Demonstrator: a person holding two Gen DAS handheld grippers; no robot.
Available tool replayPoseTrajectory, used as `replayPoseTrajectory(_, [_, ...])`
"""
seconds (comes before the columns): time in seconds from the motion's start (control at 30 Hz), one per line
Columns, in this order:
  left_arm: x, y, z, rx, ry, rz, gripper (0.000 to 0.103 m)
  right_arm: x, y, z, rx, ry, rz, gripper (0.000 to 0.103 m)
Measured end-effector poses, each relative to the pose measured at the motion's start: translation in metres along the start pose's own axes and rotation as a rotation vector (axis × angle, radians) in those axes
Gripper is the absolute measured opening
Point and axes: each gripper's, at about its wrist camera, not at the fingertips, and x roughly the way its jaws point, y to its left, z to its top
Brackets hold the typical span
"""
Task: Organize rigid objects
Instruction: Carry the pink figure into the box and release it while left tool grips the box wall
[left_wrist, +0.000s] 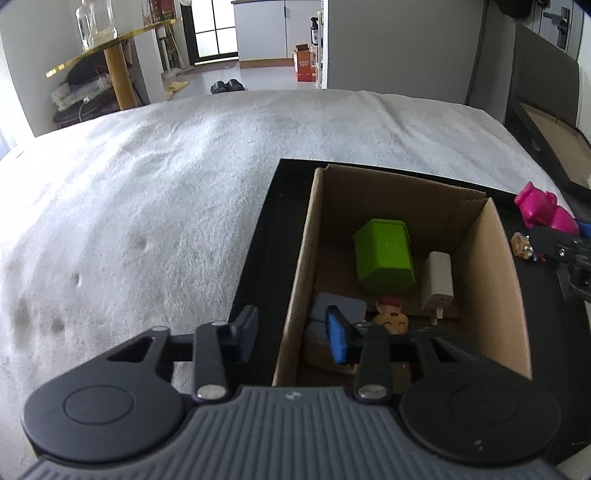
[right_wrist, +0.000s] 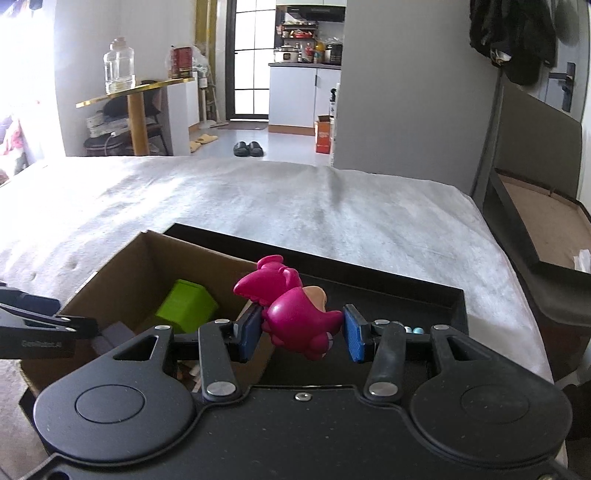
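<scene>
Two grippers: my right gripper (right_wrist: 301, 334) grips the pink toy (right_wrist: 291, 310) above the tray's rim (right_wrist: 369, 275); my left gripper (left_wrist: 291, 332) straddles the cardboard box wall (left_wrist: 295, 295), jaws open, empty.

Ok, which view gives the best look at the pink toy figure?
The right wrist view: the pink toy figure sits large and centred, clamped between the right gripper pads, raised beside the cardboard box. The left wrist view shows it only small and partly hidden near the right edge, beyond the box.
</scene>
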Motion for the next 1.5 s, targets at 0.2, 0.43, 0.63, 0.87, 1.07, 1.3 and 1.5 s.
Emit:
replayPoseTrajectory(0.2, [0.001,0.010,-0.002,-0.035,0.006,-0.037,0.020,-0.005,0.017,0.006,-0.016,-0.004,0.018,0.046])
replayPoseTrajectory(0.43, [0.000,0.014,-0.006,-0.049,0.005,-0.086,0.014,-0.006,0.041,0.010,-0.046,0.012,0.065,0.046])
replayPoseTrajectory(0.63, [-0.001,0.020,-0.009,-0.063,-0.001,-0.109,0.013,-0.003,0.064,0.005,-0.098,0.047,0.098,0.046])
replayPoseTrajectory(0.87, [0.000,0.026,-0.010,-0.072,-0.005,-0.132,0.013,0.002,0.086,-0.001,-0.170,0.104,0.101,0.046])
replayPoseTrajectory(1.07, [0.001,0.030,-0.011,-0.085,-0.005,-0.152,0.013,0.011,0.097,-0.008,-0.223,0.160,0.065,0.046])
replayPoseTrajectory(1.3, [0.001,0.032,-0.011,-0.092,-0.005,-0.161,0.014,0.020,0.109,-0.016,-0.306,0.199,-0.002,0.046])
replayPoseTrajectory(1.5, [0.001,0.030,-0.011,-0.089,-0.003,-0.154,0.014,0.023,0.114,-0.019,-0.351,0.202,-0.023,0.048])
